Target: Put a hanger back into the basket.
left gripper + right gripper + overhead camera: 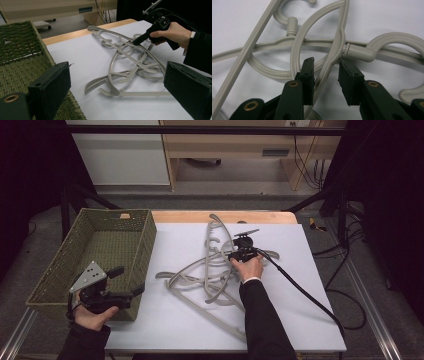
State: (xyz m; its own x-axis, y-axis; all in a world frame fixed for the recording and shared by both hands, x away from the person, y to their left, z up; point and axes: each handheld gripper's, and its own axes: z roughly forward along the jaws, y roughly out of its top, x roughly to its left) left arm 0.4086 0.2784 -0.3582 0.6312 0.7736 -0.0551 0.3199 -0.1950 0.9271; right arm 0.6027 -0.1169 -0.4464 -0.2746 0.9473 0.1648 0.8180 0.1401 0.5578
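Several grey plastic hangers (200,275) lie tangled in a heap (125,53) in the middle of the white table top (285,310). My right gripper (235,255) points down into the heap's far right part. In the right gripper view its jaws (326,61) stand apart with one hanger arm (337,42) running between them, close to the left pad and clear of the right pad. A hook neck (359,51) lies just beyond the right fingertip. My left gripper (129,281) hovers open and holds nothing at the near right corner of a green woven basket (145,240).
The basket (41,47) takes up the table's left side. A black cable (310,295) trails from the right gripper across the table's right side to its front right corner. A wooden strip (260,216) marks the far edge.
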